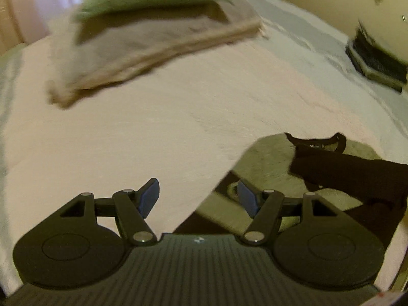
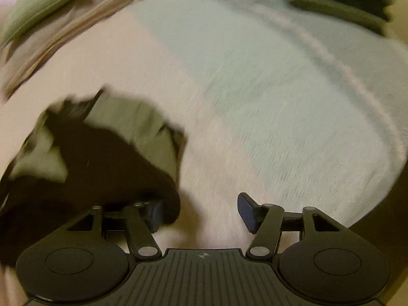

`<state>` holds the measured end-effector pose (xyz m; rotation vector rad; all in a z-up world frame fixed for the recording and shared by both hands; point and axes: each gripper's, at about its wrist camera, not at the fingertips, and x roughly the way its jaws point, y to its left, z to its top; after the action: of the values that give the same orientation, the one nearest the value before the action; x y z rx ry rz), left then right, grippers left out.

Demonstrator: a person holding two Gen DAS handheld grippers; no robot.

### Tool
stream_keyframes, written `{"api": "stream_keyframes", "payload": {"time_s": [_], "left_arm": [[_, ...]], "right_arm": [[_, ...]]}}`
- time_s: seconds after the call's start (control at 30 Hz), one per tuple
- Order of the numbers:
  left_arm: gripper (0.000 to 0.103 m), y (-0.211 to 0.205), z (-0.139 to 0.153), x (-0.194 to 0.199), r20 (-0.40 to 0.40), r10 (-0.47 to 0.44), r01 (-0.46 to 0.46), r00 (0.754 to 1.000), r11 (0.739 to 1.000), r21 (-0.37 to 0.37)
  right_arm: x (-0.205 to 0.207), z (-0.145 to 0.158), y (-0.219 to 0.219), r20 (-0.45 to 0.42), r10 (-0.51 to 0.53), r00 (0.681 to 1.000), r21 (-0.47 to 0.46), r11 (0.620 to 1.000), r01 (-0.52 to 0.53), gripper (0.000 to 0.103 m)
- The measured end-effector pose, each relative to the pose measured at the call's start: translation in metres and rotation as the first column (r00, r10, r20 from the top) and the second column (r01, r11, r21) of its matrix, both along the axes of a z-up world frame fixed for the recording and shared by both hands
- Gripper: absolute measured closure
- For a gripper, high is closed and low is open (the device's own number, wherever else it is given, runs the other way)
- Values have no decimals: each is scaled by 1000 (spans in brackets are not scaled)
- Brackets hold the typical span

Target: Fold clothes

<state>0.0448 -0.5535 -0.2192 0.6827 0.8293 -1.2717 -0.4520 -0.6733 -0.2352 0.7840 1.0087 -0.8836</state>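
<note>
An olive garment with black parts (image 1: pixel 267 160) lies crumpled on the pale pink blanket (image 1: pixel 153 127) at the lower right of the left wrist view. My left gripper (image 1: pixel 199 199) hovers over its near-left edge, open, with nothing pressed between the blue pads. In the blurred right wrist view the same olive and black garment (image 2: pixel 127 117) sits at the left. My right gripper (image 2: pixel 201 211) is open over bare blanket (image 2: pixel 229 153). The black cloth reaches the outer side of its left finger (image 2: pixel 155 214), and no cloth lies between the pads.
A folded pile, green on top of beige (image 1: pixel 153 25) (image 2: pixel 51 12), rests at the far side of the bed. A dark and cream folded stack (image 1: pixel 377 61) (image 2: pixel 344 0) sits at the far right by the yellow wall. The blanket turns pale blue-grey toward the right.
</note>
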Motion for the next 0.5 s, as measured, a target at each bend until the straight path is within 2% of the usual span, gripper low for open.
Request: {"api": "stream_keyframes", "payload": {"time_s": [0.13,0.23,0.33,0.4,0.5], "left_arm": [[39,-56,-35,-25,8,-99,99,995,994,48],[39,-90,-54,-37,-9,-169,169,986,983,68],[39,-115,-72,-43,-42,-238,241,970,967,88],[39,-131,-89,-45,-71,-276,282,959,953,107],[40,-148,-115,-43,-89,-297,307,951,939,153]], "right_arm": [[-19,16,0,0,95,995,30,995,-95,46],[-17,32,-16,-22,77,997,-13,997,-78,46],[3,35,-39,67,117,991,-82,990,-111,46],[30,24,-56,133,193,972,-82,980,-184,46],[78,-4,-83,222,306,926,-66,952,-299,46]]}}
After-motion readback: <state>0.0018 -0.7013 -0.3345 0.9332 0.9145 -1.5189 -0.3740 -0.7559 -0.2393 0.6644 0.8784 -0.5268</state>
